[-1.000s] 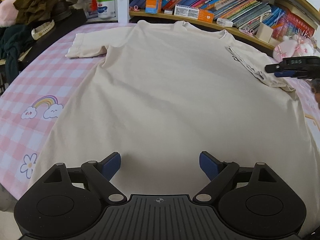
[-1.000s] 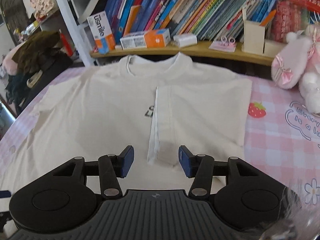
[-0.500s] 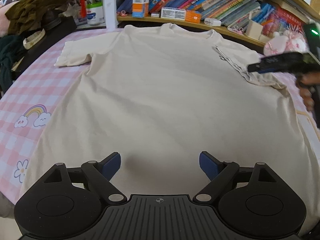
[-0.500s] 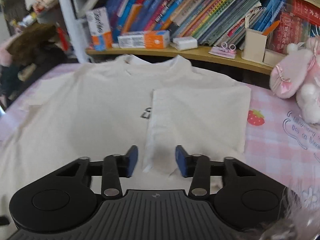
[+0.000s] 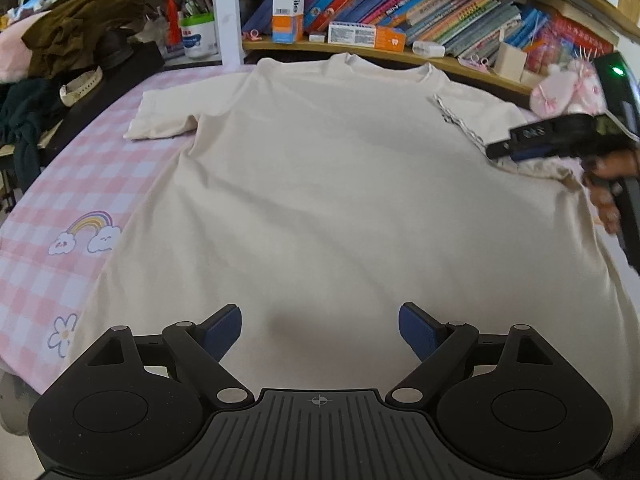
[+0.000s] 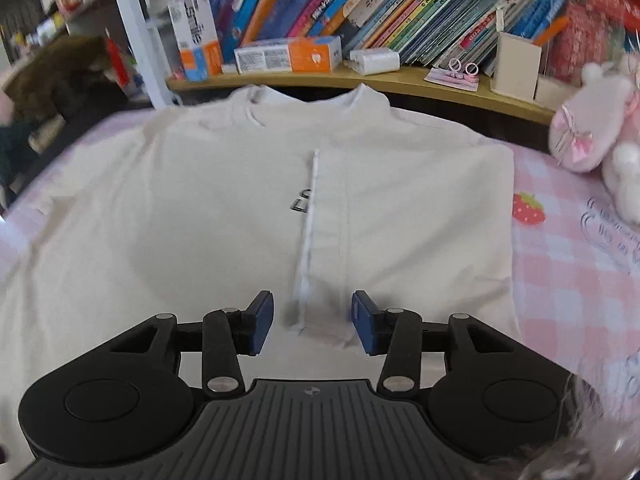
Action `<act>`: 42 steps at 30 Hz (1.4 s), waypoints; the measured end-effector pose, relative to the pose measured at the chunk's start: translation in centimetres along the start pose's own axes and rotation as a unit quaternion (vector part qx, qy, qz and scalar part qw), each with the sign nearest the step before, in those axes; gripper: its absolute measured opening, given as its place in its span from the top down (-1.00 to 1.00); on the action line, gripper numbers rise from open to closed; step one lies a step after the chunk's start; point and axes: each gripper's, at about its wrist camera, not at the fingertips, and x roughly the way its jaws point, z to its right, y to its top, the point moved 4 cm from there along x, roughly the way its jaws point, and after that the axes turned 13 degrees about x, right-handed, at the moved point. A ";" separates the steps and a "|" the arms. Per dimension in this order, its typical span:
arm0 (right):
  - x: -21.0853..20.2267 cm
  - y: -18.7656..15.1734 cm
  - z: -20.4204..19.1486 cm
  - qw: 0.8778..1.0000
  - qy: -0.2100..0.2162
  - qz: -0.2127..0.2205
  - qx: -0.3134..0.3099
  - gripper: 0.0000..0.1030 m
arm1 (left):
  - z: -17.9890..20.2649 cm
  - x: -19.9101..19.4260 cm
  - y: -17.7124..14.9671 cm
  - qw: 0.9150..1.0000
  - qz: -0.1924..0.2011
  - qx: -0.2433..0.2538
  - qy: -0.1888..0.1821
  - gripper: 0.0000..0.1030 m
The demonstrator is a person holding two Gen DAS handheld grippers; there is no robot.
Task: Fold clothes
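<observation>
A cream T-shirt (image 5: 320, 184) lies flat, front up, on the pink checked cloth (image 5: 60, 184), collar toward the shelf. One sleeve (image 6: 400, 220) is folded in over the chest, and its edge covers part of a dark print. The other sleeve (image 5: 160, 120) lies spread out. My right gripper (image 6: 312, 318) hovers at the folded sleeve's near corner. Its jaws are opening, with the corner between the pads but not pinched. In the left wrist view the right gripper (image 5: 496, 151) shows at the right edge. My left gripper (image 5: 320, 326) stands wide open above the shirt's lower middle, holding nothing.
A wooden shelf (image 6: 400, 80) packed with books and boxes runs behind the collar. A pink plush toy (image 6: 592, 132) sits at the right. Dark clothes (image 5: 72, 36) are piled at the far left. A hand (image 5: 608, 184) grips the right gripper's handle.
The right gripper's jaws narrowed over the sleeve corner, then widened again, and the corner now lies flat. The left gripper stayed wide open in place.
</observation>
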 end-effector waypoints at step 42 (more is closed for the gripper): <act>-10.0 -12.8 -3.9 0.981 -0.167 0.024 0.094 -0.90 | -1.1 1.3 6.0 0.978 0.074 0.166 -0.105 -0.76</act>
